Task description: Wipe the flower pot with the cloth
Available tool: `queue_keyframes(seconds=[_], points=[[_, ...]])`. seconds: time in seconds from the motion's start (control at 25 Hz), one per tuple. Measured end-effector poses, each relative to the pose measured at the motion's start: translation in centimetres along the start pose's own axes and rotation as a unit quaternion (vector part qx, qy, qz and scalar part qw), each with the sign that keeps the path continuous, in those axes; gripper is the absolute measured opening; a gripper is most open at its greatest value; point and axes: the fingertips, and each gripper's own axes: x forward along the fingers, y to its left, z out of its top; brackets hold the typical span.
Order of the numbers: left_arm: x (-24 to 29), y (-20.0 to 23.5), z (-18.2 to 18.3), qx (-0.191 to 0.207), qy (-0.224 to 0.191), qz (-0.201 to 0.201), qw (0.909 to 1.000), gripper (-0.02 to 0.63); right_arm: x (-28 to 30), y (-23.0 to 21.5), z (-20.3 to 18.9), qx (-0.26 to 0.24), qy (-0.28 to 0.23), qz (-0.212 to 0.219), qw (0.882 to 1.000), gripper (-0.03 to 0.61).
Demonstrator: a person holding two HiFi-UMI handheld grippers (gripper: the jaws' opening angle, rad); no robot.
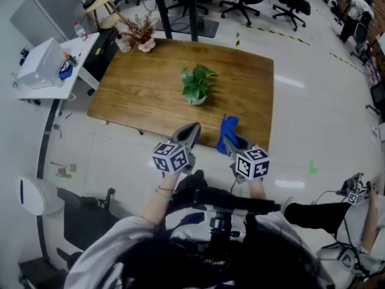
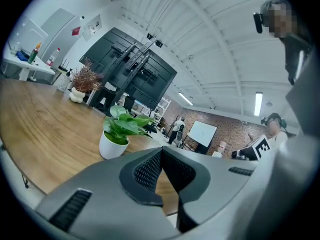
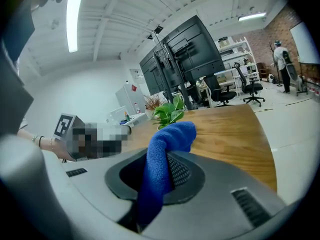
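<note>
Person stands at the near edge of a wooden table (image 1: 138,89), one gripper in each hand, the two held side by side over that edge. Left gripper (image 1: 191,131): jaws together, tips meeting, nothing between them in the left gripper view. Right gripper (image 1: 227,142): jaws clamped on a blue cloth (image 1: 229,127). In the right gripper view the cloth runs up between the ribbed pads (image 3: 181,170) and folds over above the tips in a rounded bunch. The flower pot (image 1: 197,100) is small and white. It stands upright near the middle of the table and holds a green leafy plant (image 1: 197,80). The pot is apart from both grippers, beyond their tips, and touches neither jaws nor cloth. A dried reddish plant (image 1: 142,29) in a pale pot stands at the table's far left corner. A white side table (image 1: 45,80) with bottles and a box stands left of the wooden one. Office chairs (image 1: 240,2) stand on the floor behind, and a dark monitor rack (image 2: 132,71) shows in the left gripper view.
</note>
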Motion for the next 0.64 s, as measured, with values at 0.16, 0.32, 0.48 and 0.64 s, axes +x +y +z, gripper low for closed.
queue_keyframes(seconds=[0.16,0.32,0.48,0.64], points=[[-1.7,-2.8,-2.3,0.001,0.003,0.004,1.0000,0.006,-2.4,1.0,-1.6,-0.009,-0.002,0.014,1.000,0.069],[-3.1,-5.1,-4.4,-0.001,0.004,0.011,0.9999,0.006,-4.8,1.6,-2.9,-0.017,-0.003,0.023,1.000,0.069],[-4.4,-6.2,-6.1,-0.002,0.006,0.021,0.9998,0.006,-6.1,2.1,-4.3,-0.025,0.003,0.032,0.999,0.069],[-5.2,-7.3,-7.2,-0.004,0.004,0.026,0.9996,0.006,-7.5,2.1,-5.3,-0.027,0.003,0.033,0.999,0.069]])
